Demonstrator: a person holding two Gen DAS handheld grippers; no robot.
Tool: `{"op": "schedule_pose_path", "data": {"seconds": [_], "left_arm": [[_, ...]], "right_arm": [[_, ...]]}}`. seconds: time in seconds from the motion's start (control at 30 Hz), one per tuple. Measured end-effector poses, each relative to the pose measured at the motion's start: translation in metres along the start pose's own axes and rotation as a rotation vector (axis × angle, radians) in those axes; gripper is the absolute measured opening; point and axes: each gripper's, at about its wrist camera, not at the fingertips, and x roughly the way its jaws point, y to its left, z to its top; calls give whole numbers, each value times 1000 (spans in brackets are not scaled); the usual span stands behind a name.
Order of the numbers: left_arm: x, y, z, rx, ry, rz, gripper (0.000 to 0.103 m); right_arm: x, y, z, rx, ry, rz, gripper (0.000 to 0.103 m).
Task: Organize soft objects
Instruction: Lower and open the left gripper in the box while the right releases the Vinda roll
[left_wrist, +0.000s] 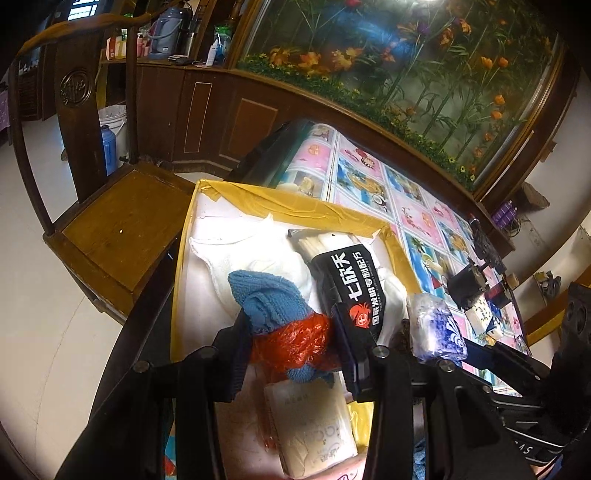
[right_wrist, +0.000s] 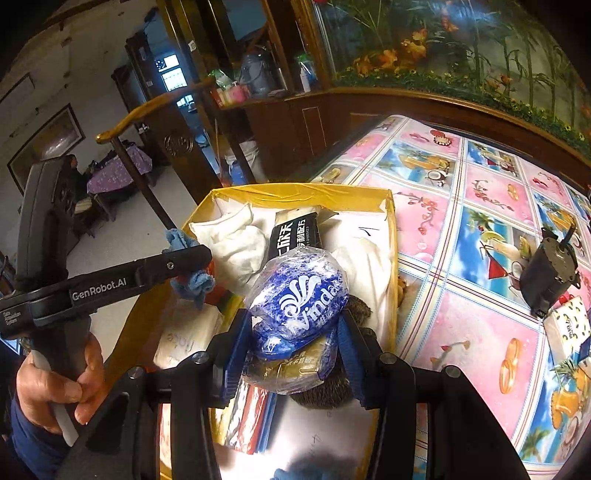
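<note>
Tissue pack (right_wrist: 299, 295) in right tongs (right_wrist: 291, 347), over box rim (right_wrist: 295, 192).

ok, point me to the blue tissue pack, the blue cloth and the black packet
blue tissue pack (right_wrist: 299, 299): right wrist view, on its white logo.
blue cloth (left_wrist: 267, 301): left wrist view, on the knit fold above the red plastic.
black packet (left_wrist: 351, 284): left wrist view, on the white lettering.

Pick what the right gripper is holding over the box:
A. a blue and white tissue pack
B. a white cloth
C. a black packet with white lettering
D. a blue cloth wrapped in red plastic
A: the right gripper has its blue pads pressed on both sides of the blue and white tissue pack, above the yellow-edged box.
</note>
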Motion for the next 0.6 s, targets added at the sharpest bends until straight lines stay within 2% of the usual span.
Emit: {"op": "schedule_pose_path", "data": {"seconds": [0.17, 0.6], "left_arm": [[9, 5, 2, -15, 35, -14, 40], [14, 2, 4, -6, 52, -15, 40]], "right_arm": [[16, 6, 4, -19, 25, -8, 51], [33, 15, 5, -75, 44, -44, 52]]}}
